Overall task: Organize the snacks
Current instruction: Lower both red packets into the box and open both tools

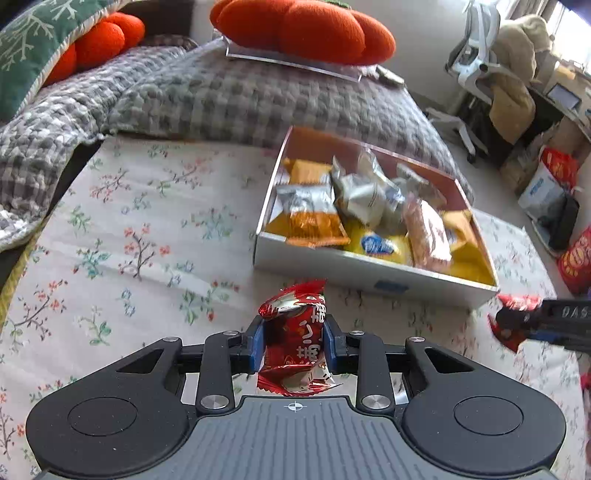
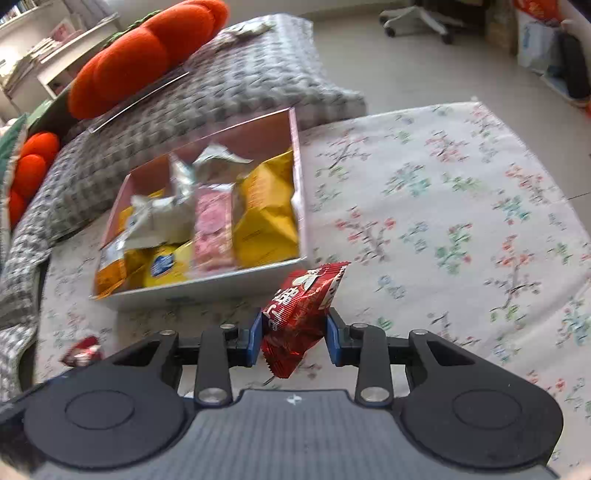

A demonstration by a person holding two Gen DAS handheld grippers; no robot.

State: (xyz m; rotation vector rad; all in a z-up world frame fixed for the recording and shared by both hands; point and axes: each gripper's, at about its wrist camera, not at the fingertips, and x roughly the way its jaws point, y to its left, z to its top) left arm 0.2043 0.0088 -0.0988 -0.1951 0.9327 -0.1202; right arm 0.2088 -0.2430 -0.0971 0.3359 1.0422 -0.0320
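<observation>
While each gripper pinches a red snack pack, both hang above the floral sheet (image 2: pixel 443 192). Nearest, the left gripper (image 1: pixel 294 345) presses its blue pads on the waist of its pack (image 1: pixel 295 339), crimped ends free above and below. The right gripper (image 2: pixel 294 338) nips its pack (image 2: pixel 301 314) at mid-body, tilted. These packs look light, crinkly and slick, likely with brittle contents, so a gentle hold across the middle seems best; the crimped ends could slip. Just beyond sits the box (image 1: pixel 369 269), already crowded with yellow, silver and pink packs. Farther off lie the grey blanket (image 1: pixel 229 96) and orange cushions (image 1: pixel 303 29).
</observation>
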